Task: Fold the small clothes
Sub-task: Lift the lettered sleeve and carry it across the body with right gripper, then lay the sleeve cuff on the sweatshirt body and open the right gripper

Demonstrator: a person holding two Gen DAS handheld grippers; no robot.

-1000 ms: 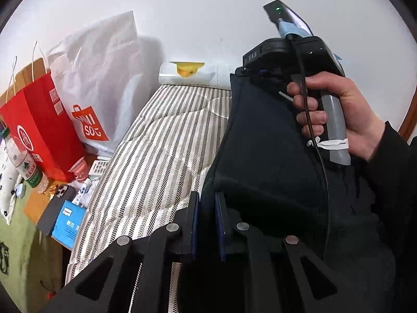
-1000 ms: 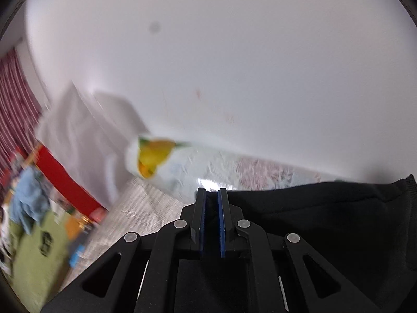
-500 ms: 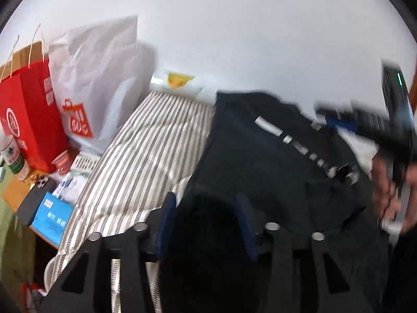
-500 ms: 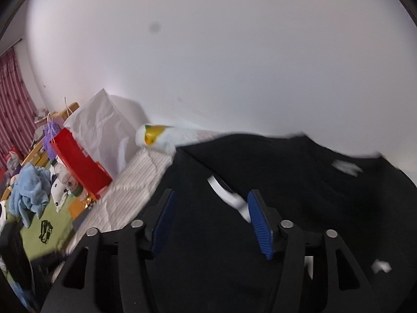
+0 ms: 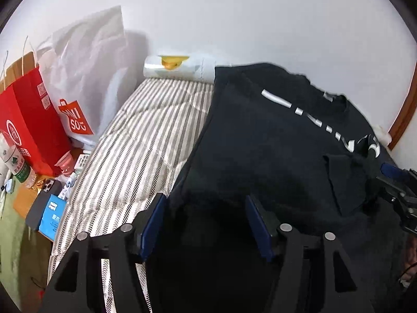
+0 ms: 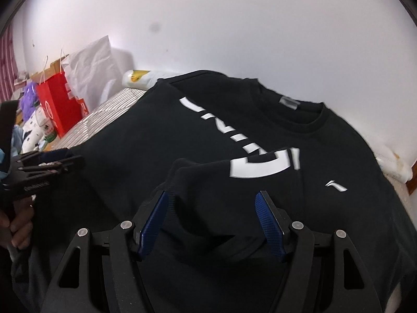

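1. The bed [image 5: 146, 140], covered in a grey-and-white striped quilt, ran along a white wall [image 5: 234, 13].
2. A black T-shirt [image 6: 234, 135] lay spread face-up over the right part of the bed, its collar toward the wall, white lettering [image 6: 260, 161] running down the chest, and one sleeve folded in over the front.
3. A white shopping bag [image 5: 86, 78] with an orange logo stood beside the bed against the wall, with a red paper bag [image 5: 28, 120] just left of it.
4. A white roll printed with a yellow duck [image 5: 177, 67] lay at the head of the bed, touching the shirt's far edge.
5. The left tongs [image 5: 206, 224] hovered over the shirt's lower left part, blue pads spread wide, gripping nothing.
6. The right tongs [image 6: 211, 224] hovered over the folded sleeve, blue pads likewise spread wide and holding nothing.
7. In the right wrist view the left tongs showed at the left edge, held in the person's hand [image 6: 18, 232], above the shirt's left side.
8. A blue box [image 5: 52, 216] and a green-labelled bottle [image 5: 17, 164] sat on the floor beside the bed.
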